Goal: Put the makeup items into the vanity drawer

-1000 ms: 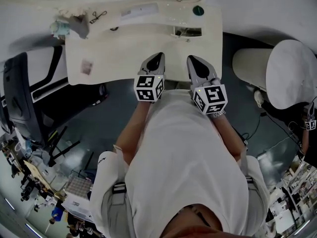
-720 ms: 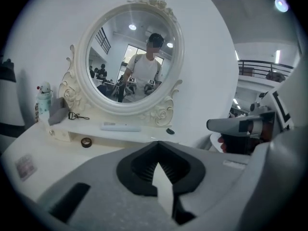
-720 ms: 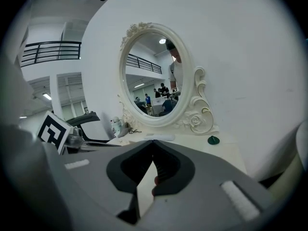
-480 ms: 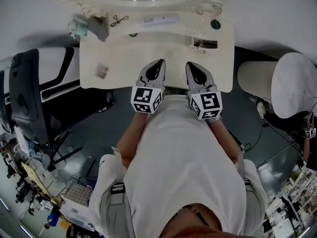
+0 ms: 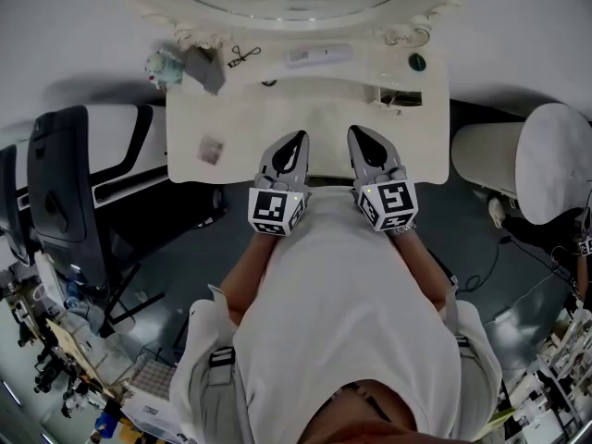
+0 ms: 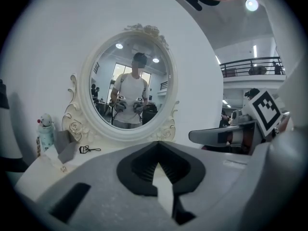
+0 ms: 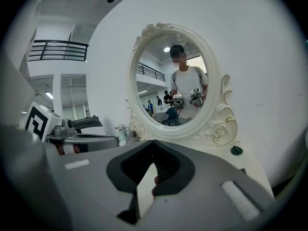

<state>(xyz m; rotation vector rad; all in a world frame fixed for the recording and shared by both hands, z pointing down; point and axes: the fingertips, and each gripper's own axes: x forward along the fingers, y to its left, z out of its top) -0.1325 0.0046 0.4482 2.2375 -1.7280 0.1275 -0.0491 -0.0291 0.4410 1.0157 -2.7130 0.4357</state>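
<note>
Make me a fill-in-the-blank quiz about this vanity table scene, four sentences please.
1. The left gripper and right gripper both have jaws ___, holding nothing.
2. In the head view, the eyelash curler lies on the ___ half of the vanity top.
3. The dark green round item sits on its ___ half.
4. The mirror is ___ in shape.

Missing words: shut; left; right; oval
</note>
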